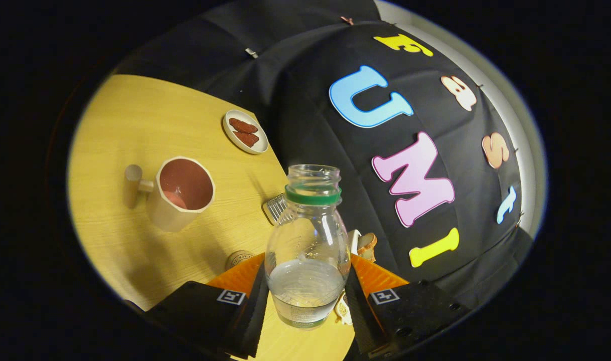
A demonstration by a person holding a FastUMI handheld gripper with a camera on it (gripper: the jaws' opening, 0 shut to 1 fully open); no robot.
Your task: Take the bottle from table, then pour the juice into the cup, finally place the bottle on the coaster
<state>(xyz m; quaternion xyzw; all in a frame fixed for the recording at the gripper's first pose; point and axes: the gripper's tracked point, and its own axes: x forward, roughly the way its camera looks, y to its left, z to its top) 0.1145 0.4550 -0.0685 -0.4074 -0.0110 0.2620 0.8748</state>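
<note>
Jaws point(306, 301): I'm clamped on the bottle, one finger pressing each side of its lower body.
Bottle point(308, 250): clear, cap off, green ring at the neck, held between my fingers; its long axis runs straight ahead of me, mouth pointing away.
Juice: a pale, low pool in the bottom part of the bottle, level just above my grip; most of the bottle is empty.
Small disc point(239, 258): round, lying on the table just beside my left finger; could be the coaster or a cap, I can't tell.
Ribbed thing point(275, 207): small, silvery, just left of the bottle's shoulder; too small to name.
Bread point(366, 243): a piece peeking out right of the bottle.
Cup point(181, 193): ahead and to my left, well apart from the bottle, handle turned away to its left, opening facing me.
Plate point(245, 131): beyond the cup, near the table's edge, two reddish pieces on it.
Key relation: the cup lies left of the bottle mouth, so I reckon pouring calls for a shift left and a tip.
</note>
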